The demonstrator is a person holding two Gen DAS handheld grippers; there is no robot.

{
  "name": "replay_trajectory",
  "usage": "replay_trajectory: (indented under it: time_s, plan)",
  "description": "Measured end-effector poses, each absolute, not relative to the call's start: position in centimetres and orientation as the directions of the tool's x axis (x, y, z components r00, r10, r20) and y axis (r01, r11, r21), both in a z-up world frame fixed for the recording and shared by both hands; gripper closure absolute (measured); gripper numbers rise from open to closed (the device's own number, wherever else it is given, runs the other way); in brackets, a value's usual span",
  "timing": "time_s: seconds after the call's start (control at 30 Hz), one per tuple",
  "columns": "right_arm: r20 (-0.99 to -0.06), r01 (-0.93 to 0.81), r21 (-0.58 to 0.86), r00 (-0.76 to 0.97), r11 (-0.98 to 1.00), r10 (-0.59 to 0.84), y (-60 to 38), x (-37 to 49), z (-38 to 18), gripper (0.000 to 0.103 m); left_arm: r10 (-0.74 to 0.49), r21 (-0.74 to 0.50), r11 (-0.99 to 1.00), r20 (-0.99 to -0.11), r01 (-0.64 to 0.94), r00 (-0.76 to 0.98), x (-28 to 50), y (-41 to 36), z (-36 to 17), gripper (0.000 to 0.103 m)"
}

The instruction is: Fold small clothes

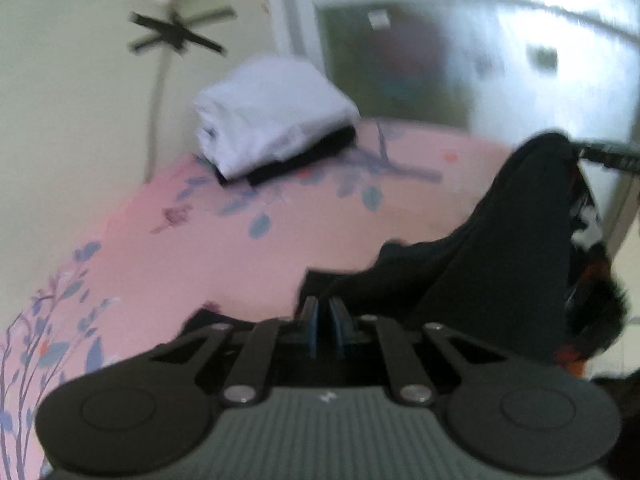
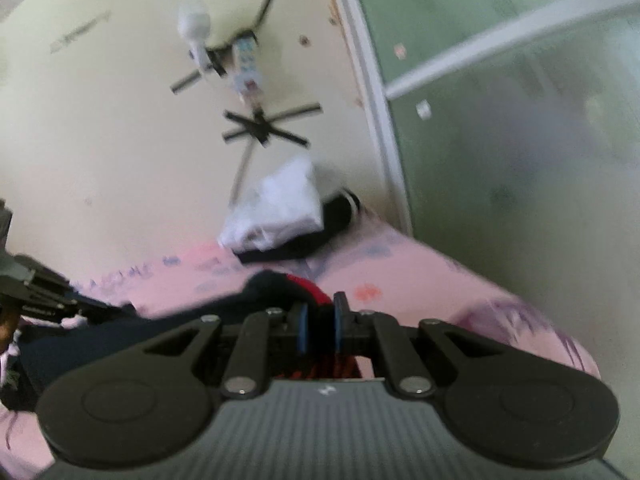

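Low in frame, my left gripper [image 1: 324,322] is pinched tight on an edge of the dark garment [image 1: 500,248], which rises to the right edge of the view — draped across the pink floral sheet [image 1: 180,248]. My right gripper [image 2: 320,320] clamps the same garment's red-trimmed part at centre frame; a folded white-on-black stack [image 1: 272,116] sits upper centre, well apart.

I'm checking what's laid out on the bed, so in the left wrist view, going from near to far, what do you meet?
Left gripper with its fingers closed on the dark garment → open stretch of pink floral bedsheet → folded white cloth stacked on a folded black one → cream wall.
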State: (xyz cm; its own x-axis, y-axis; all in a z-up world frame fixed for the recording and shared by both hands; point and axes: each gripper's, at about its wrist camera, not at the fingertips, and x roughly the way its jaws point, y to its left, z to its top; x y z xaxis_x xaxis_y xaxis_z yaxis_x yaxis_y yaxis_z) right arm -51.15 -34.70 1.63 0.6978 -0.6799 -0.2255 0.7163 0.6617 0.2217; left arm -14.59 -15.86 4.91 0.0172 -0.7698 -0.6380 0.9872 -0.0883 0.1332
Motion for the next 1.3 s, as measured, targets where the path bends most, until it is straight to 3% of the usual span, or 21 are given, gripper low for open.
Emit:
replay_trajectory:
  time_s: [0.1, 0.27, 0.37, 0.6, 0.77, 0.87, 1.0, 1.17, 1.3]
  plan:
    - [-0.136, 0.674, 0.195, 0.738, 0.713, -0.661, -34.3, -50.0, 4.1, 0.103, -0.844, 0.073, 0.015, -0.534, 0.997, 0.052, -13.5, -12.1, 7.9, 0.096]
    - [0.087, 0.566, 0.130, 0.811, 0.814, -0.578, -32.7, -48.0, 10.1, 0.103, -0.935, -0.024, 0.203, -0.302, 0.979, 0.186, -12.0, -4.4, 14.0, 0.096]
    - [0.223, 0.484, 0.044, 0.848, 0.874, -0.481, -30.8, -46.6, 14.3, 0.103, -0.949, -0.014, 0.278, -0.159, 0.961, 0.272, -12.9, 0.2, 18.2, 0.096]
    - [0.437, 0.330, -0.170, 0.870, 0.929, -0.229, -25.8, -43.8, 23.8, 0.103, -0.883, 0.016, 0.447, 0.167, 0.895, 0.438, -16.9, 8.7, 26.4, 0.096]
    - [0.508, 0.274, -0.247, 0.854, 0.930, -0.117, -23.5, -42.2, 30.6, 0.103, -0.792, 0.033, 0.571, 0.287, 0.820, 0.540, -19.0, 10.7, 30.6, 0.096]
    - [0.513, 0.276, -0.266, 0.852, 0.924, -0.108, -23.3, -40.7, 33.8, 0.103, -0.744, 0.039, 0.633, 0.304, 0.773, 0.595, -18.9, 11.0, 32.4, 0.096]
    - [0.444, 0.273, -0.231, 0.883, 0.934, -0.149, -25.4, -37.5, 35.0, 0.103, -0.702, 0.004, 0.688, 0.258, 0.726, 0.664, -16.0, 9.8, 32.7, 0.096]
    - [0.280, 0.291, -0.143, 0.929, 0.946, -0.243, -30.8, -30.6, 31.5, 0.103, -0.704, -0.098, 0.700, 0.075, 0.708, 0.706, -8.1, 5.1, 30.1, 0.096]
    - [0.138, 0.374, -0.100, 0.923, 0.922, -0.360, -35.8, -23.1, 26.5, 0.103, -0.703, -0.109, 0.710, -0.069, 0.695, 0.708, -1.3, -2.3, 26.3, 0.096]
